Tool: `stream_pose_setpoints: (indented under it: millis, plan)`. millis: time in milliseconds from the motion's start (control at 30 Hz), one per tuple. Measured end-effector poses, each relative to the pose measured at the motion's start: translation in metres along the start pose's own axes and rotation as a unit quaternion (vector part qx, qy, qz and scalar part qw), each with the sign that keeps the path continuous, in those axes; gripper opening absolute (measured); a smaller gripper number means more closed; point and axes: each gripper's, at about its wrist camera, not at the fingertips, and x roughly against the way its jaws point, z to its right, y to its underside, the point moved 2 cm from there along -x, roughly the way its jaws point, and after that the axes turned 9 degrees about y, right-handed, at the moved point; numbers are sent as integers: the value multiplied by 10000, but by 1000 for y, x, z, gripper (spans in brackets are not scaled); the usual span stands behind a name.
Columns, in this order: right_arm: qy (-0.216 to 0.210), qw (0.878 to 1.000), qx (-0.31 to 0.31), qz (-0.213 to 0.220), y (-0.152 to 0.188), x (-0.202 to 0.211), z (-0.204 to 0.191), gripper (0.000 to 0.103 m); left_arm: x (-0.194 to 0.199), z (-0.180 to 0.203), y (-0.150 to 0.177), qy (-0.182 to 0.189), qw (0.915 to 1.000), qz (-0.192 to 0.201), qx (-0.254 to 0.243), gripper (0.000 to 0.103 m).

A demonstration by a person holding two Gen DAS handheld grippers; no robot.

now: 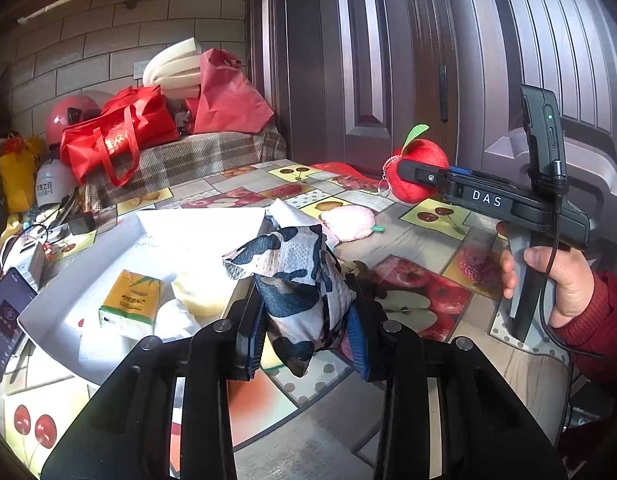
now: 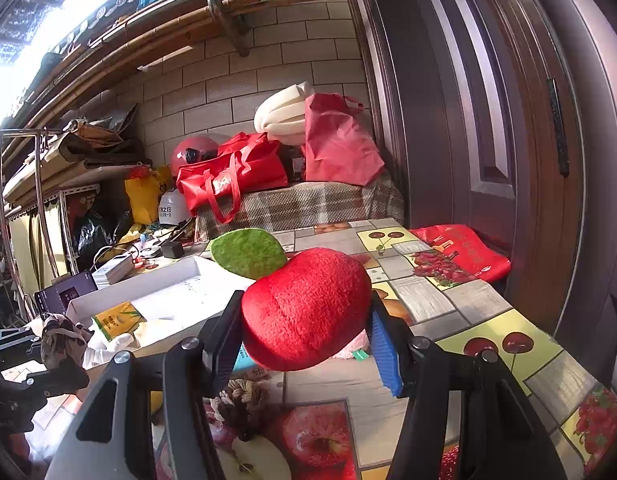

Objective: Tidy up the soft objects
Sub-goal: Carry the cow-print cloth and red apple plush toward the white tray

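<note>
Nearest the left wrist camera, the left gripper (image 1: pixel 308 336) pinches a camouflage-print fabric pouch (image 1: pixel 296 284) between its blue-ribbed pads, jaws drawn narrow on the limp, crumpled cloth, which is lifted clear of the table. In the right wrist view the right gripper (image 2: pixel 308 344) clamps a plush red apple (image 2: pixel 308 308), jaws at a middling spread around its rounded, fuzzy body; a green felt leaf (image 2: pixel 248 252) sticks out at 11 o'clock from the apple.

On the glossy fruit-print tablecloth (image 1: pixel 424 296), just beyond the pouch at 1 o'clock, lies a fluffy pink plush (image 1: pixel 348 222), not yet collected. A brown knotted rope piece (image 2: pixel 240 400) lies under the right gripper at 7 o'clock from the apple, also loose.

At 10 o'clock from the pouch sits the white shallow box (image 1: pixel 48 304), rigid and straight-walled. It already holds a yellow-and-green tissue pack (image 1: pixel 128 300), a pale yellow soft lump (image 1: pixel 200 288) and something white beside them.

My judgement: the sorting is partway done. Two soft items are in the grippers and seem bound for the box, and at least the pink plush and rope piece remain on the table.

Farthest back, red shopping bags (image 1: pixel 116 136) and folded white foam (image 1: pixel 172 68) are piled against the tiled wall.
</note>
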Motion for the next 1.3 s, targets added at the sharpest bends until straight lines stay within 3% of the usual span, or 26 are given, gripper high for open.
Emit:
stream_pose_setpoints:
  millis: [367, 767, 1300]
  plan:
    - [-311, 9995, 78, 31, 2, 5, -23, 58, 26, -52, 8, -711, 9968, 249, 250, 34]
    - [-611, 9976, 323, -68, 6, 5, -59, 58, 22, -79, 7, -1077, 9931, 307, 343, 34]
    - [-874, 9922, 707, -534, 16, -21, -106, 58, 16, -149, 6, -1780, 9798, 435, 797, 35]
